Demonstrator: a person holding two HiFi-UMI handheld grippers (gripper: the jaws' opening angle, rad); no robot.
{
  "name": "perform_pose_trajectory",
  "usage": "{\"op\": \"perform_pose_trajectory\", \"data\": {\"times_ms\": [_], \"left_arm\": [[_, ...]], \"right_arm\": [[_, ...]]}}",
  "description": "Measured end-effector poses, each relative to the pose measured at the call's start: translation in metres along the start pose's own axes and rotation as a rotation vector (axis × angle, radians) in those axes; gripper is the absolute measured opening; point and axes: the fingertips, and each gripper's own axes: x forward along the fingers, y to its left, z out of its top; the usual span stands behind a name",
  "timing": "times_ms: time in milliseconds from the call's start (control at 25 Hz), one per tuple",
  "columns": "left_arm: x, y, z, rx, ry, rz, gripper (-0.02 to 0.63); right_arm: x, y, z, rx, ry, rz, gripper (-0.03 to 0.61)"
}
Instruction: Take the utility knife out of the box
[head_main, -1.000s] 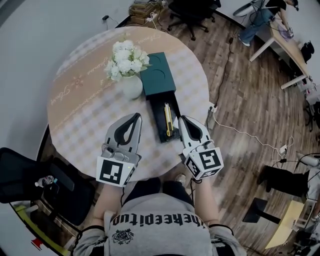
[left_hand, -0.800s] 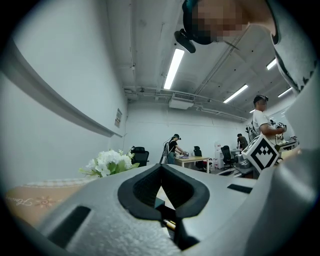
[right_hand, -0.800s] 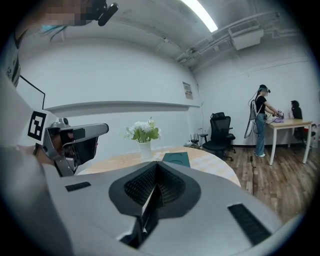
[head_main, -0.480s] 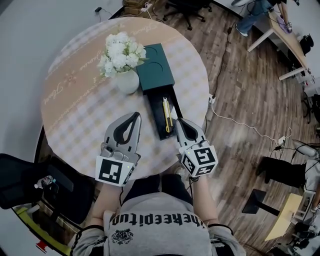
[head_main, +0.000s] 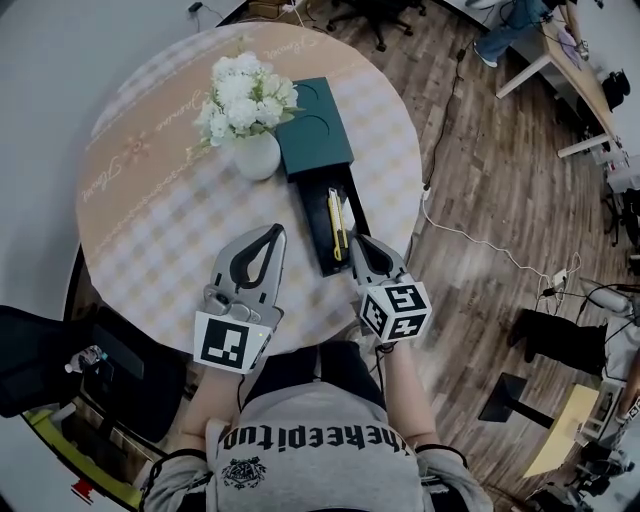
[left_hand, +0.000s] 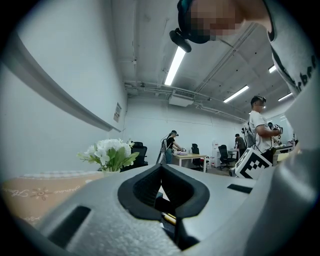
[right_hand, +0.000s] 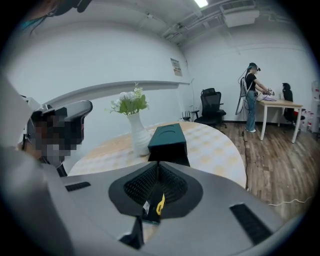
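Observation:
A dark green box (head_main: 315, 140) lies on the round table (head_main: 150, 230), and its black drawer (head_main: 322, 252) is slid out toward me. In the drawer lies the yellow utility knife (head_main: 337, 222) beside a small white piece. My right gripper (head_main: 357, 241) is shut and empty, tilted down, with its tips just right of the drawer's near end. In the right gripper view the box (right_hand: 167, 142) is straight ahead and the knife (right_hand: 160, 205) shows below the jaws. My left gripper (head_main: 273, 231) is shut, held level left of the drawer, with nothing in it.
A white vase of white flowers (head_main: 255, 150) stands against the box's left side. The table edge is close to my body. A black chair (head_main: 60, 360) is at lower left. Cables (head_main: 480, 260) run over the wood floor at the right. People work at desks far behind.
The right gripper has sunk and tipped downward toward the drawer's near end. The left gripper has lowered a little. Both stay shut.

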Motion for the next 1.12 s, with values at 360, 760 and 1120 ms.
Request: {"op": "perform_pose_trajectory", "data": {"times_ms": [360,760,1120], "left_arm": [[0.000,0.008,-0.012,-0.055,0.037,0.008,0.017],[-0.001,0.025,-0.022,-0.094,0.068,0.035,0.017],[-0.001,0.038,-0.032,-0.114,0.081,0.051,0.017]], "right_arm": [[0.025,-0.005,-0.016,0.031,0.137,-0.011,0.086],[0.048,-0.012,-0.030,0.030,0.253,-0.061,0.123],[0.064,-0.017,-0.050,0.028,0.359,-0.102,0.146]]}}
